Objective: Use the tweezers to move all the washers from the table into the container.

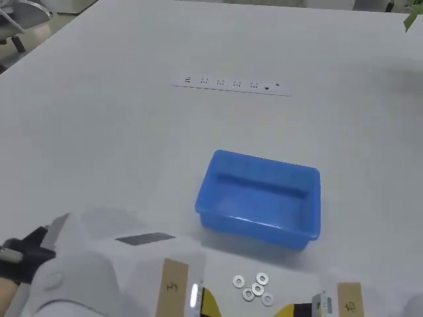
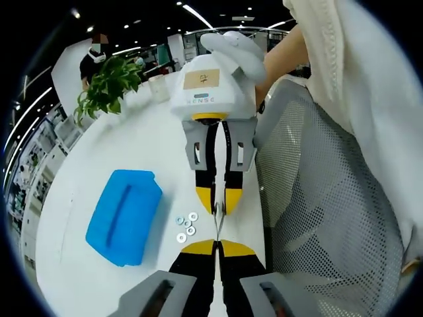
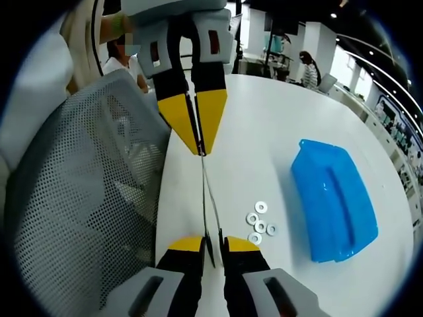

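container [image 1: 261,198], blue, sits on the white table [image 1: 99,132]. left gripper [image 2: 215,246] and right gripper [image 3: 213,244] face each other at the near edge, each pinched narrow on the tweezers [image 2: 217,223] held between them. five washers [image 1: 254,287] lie clustered on the table, on the container's near side and apart from it.

open table [image 1: 119,132] all round the blue container [image 1: 259,198], whose top is uncovered. the washers [image 1: 254,287] lie just before its near wall, a free strip between. at the table's edge a mesh chair back [image 2: 317,198] crowds in, where left gripper [image 2: 215,244] and right gripper [image 3: 211,243] pinch the tweezers [image 3: 204,177].
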`<action>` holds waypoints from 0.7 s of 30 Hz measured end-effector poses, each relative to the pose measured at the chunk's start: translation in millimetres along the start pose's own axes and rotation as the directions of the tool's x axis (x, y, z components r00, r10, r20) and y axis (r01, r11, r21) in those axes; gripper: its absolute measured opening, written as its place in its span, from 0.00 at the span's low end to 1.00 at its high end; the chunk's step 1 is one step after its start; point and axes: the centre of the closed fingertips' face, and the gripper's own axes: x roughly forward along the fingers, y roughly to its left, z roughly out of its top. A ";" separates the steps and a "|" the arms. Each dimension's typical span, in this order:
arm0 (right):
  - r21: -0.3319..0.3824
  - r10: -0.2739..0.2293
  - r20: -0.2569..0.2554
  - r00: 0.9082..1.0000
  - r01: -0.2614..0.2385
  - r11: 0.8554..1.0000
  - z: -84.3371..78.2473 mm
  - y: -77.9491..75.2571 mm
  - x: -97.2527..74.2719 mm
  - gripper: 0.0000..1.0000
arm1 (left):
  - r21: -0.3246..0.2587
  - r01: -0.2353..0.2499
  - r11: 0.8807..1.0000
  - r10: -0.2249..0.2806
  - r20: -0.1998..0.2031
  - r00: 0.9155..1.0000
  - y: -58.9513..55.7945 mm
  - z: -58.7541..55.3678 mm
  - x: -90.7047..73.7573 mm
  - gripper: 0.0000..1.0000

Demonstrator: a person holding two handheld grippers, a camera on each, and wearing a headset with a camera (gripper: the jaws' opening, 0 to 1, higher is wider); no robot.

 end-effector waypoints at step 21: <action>0.105 -0.004 0.163 0.987 -0.014 0.994 23.7 -13.4 -7.0 0.07 | 0.046 -0.010 0.999 0.006 0.071 0.997 12.1 37.3 -10.6 0.00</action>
